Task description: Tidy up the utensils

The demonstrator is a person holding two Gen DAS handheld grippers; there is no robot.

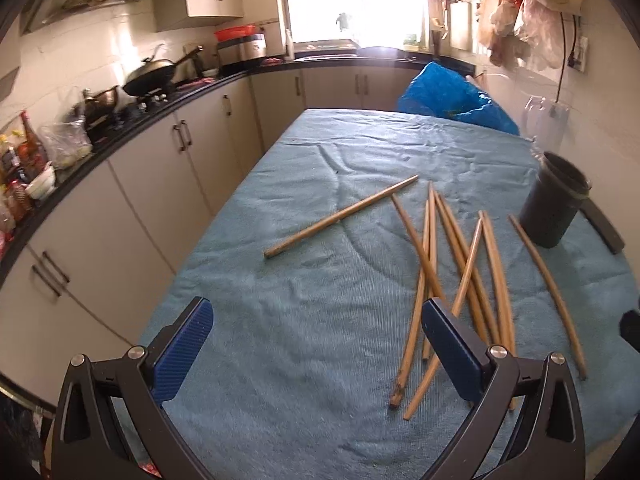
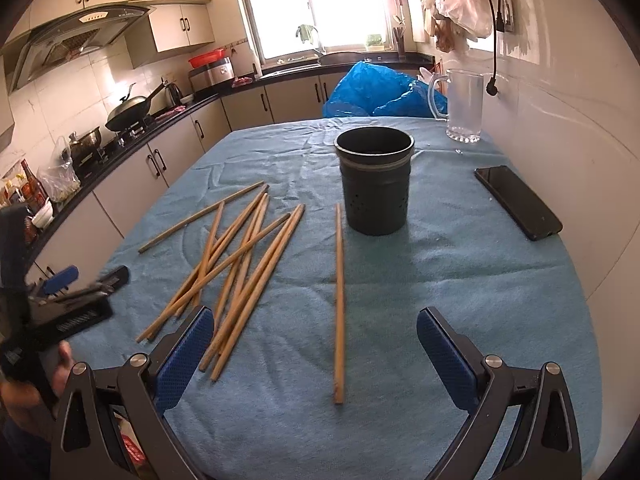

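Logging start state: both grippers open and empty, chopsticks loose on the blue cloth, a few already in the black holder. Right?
Not quite: the black holder is empty, as the right wrist view shows. Both grippers are open and empty; chopsticks lie loose on the blue cloth.

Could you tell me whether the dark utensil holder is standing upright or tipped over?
Upright: the holder stands on its base, round mouth facing up.

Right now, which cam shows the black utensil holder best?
Right wrist: the black utensil holder stands near centre, with its open rim, grey band and perforated side all visible. The left wrist view catches it at the right edge, distorted, mostly its side.
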